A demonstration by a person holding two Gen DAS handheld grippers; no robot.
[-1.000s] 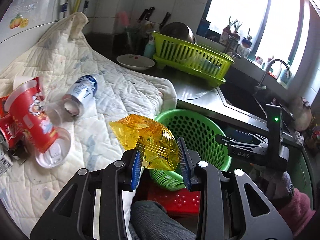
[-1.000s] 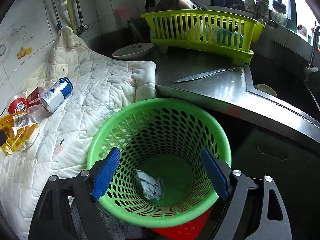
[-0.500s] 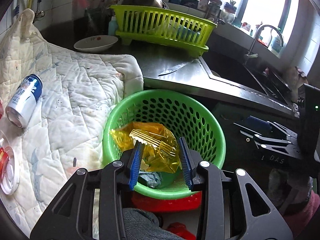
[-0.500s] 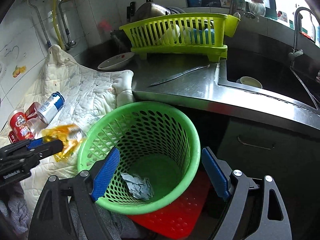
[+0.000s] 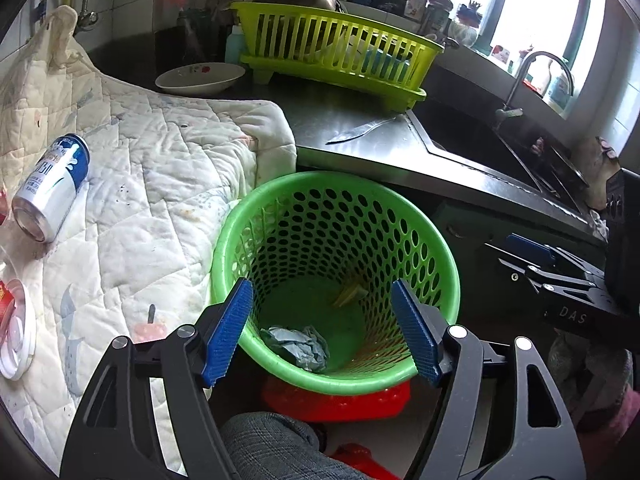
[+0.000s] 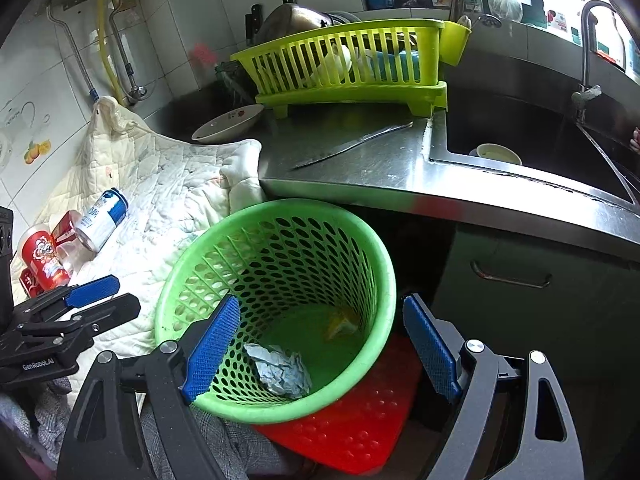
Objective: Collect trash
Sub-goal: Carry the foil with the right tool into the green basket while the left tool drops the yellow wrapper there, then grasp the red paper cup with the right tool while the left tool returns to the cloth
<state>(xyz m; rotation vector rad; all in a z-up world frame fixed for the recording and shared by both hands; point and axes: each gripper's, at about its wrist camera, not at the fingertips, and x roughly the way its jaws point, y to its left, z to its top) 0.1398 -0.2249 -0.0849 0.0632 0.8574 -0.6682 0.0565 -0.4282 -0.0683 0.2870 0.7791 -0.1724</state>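
Two bits of trash lie at the bottom of the green basket [image 5: 448, 280]: the yellow wrapper [image 5: 351, 293] toward the far wall & a crumpled blue-grey paper ball [image 5: 298, 346] nearer the front wall, the two apart. The left gripper [image 5: 326, 330] hangs over the basket mouth, its jaws having just been opening; they stand wide w/ nothing between the blue pads, the wrapper well below them. The right gripper [image 6: 320, 350] is spread wide too, one finger on each side of the basket's near rim; can't tell if the pads touch the plastic. The basket stands on a red mat [image 6: 360, 432] by the steel counter [image 6: 380, 164]. Left of it, a quilted cloth [image 5: 160, 184] carries more rubbish: a blue-and-white can [image 5: 52, 188] on its side, a red cup [image 6: 42, 258] & a clear lid [image 5: 16, 332]. Farther back on the counter, a knife [image 6: 352, 142], a white bowl [image 5: 200, 78] & a lime dish rack [image 5: 336, 52]. The sink [image 6: 520, 132] at right has a small cup [image 6: 498, 154] in it. A grey-checked trouser knee [image 5: 272, 448] shows beneath the left gripper.
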